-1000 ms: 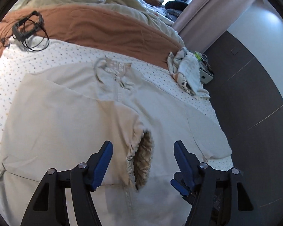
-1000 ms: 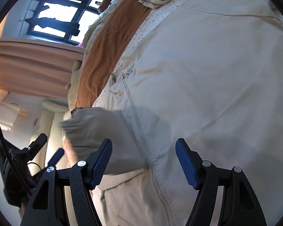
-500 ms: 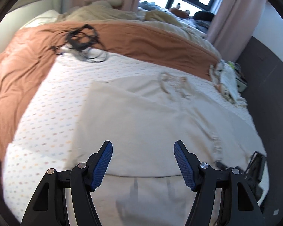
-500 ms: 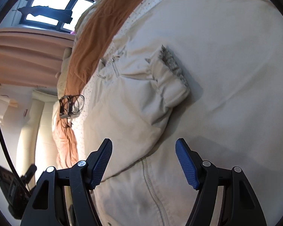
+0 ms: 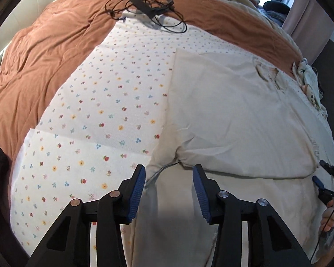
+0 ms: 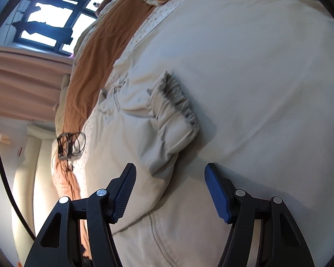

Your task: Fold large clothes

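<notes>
Left wrist view: my left claw point(image 5: 168, 184) now hangs over the left side edge of the cream jacket point(image 5: 245, 115), where a second ago it stood over the furry cuff in the middle of the garment. Its jaws have just been closing, but they are not closed: a gap stays between the blue pads and they do not press the cloth, only the jacket's edge and a thin cord lie below them. Beside this edge the flowered sheet point(image 5: 104, 102) is bare. The folded sleeve point(image 5: 251, 155) lies across the body, and farther away I see the collar point(image 5: 270, 74), then the brown blanket point(image 5: 44, 44) with a black device and cables point(image 5: 153, 6) on it.

In the right wrist view my right claw point(image 6: 170, 191) is open and holds nothing; the cuff point(image 6: 178, 102) rests on the jacket just beyond it.

I judge the sleeve fold is done, and the next step is to take this side edge and bring it over the body.
</notes>
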The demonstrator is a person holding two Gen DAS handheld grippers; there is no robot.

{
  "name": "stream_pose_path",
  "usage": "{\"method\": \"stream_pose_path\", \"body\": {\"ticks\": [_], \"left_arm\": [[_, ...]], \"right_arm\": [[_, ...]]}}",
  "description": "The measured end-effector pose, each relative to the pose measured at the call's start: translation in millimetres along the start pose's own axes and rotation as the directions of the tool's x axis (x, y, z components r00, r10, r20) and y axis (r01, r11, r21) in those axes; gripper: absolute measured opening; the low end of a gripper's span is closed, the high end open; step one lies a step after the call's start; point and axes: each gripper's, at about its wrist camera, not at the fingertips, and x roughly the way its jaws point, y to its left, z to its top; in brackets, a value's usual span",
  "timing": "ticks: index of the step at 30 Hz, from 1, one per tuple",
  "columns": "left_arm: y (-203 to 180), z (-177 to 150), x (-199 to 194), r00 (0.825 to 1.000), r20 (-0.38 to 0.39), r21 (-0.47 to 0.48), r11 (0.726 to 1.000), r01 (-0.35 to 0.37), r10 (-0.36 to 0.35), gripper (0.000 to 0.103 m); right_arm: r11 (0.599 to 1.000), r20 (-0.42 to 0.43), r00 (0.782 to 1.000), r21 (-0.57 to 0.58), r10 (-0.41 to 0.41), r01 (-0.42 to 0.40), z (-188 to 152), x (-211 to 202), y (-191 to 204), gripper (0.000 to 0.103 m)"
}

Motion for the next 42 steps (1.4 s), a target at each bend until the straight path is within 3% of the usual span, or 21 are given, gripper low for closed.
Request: {"method": "stream_pose_path", "body": {"ticks": [5,10,15,22,26,28,29,30,32,42], "left_arm": [[9,-11,24,0.999,-0.013,0.026,0.999,-0.034,0.034,0.023],[19,-10,35,0.995,-0.016,0.038,0.995,-0.093,0.093,0.020],[29,-8,36,0.994,0.005,0.007,0.994,-0.109,0.109,0.020],[26,-8,32,0.991,-0.016,-0.040,0.990,-0.133,0.132,0.023],[18,-4,4,0.998,0.043,-0.111,0.993,-0.029,0.034,0.026],[7,1,-8,0.998,0.062,-0.121,0.993,-0.018,0.025,0.043],[-1,3,-15,0.997,0.076,-0.117,0.993,-0.013,0.022,0.060],[-10,4,-22,0.995,0.098,-0.112,0.994,-0.002,0.013,0.071],[-29,5,-35,0.989,0.145,-0.103,0.994,0.032,-0.016,0.077],[-132,4,-44,0.962,0.182,-0.134,0.964,0.229,-0.204,0.078]], "right_arm": [[1.000,0.036,0.999,0.010,0.000,0.000,7,6,-4,0.050],[1.000,0.035,0.999,0.005,0.014,-0.014,9,19,-5,0.021],[0.999,0.039,0.998,-0.008,0.042,-0.041,12,32,-5,0.017],[1.000,-0.004,1.000,-0.021,0.013,-0.013,12,31,2,0.019],[1.000,-0.036,0.999,0.020,0.010,-0.009,15,22,-2,0.033],[1.000,-0.026,1.000,0.013,-0.017,0.017,16,12,0,0.051],[1.000,-0.019,0.999,0.003,-0.028,0.028,17,8,2,0.055],[0.999,-0.010,0.999,-0.014,-0.040,0.040,18,2,4,0.060],[0.998,-0.004,0.999,-0.039,-0.041,0.041,22,-6,8,0.060],[0.994,0.052,0.997,-0.093,-0.050,0.055,58,-54,-8,0.060]]}}
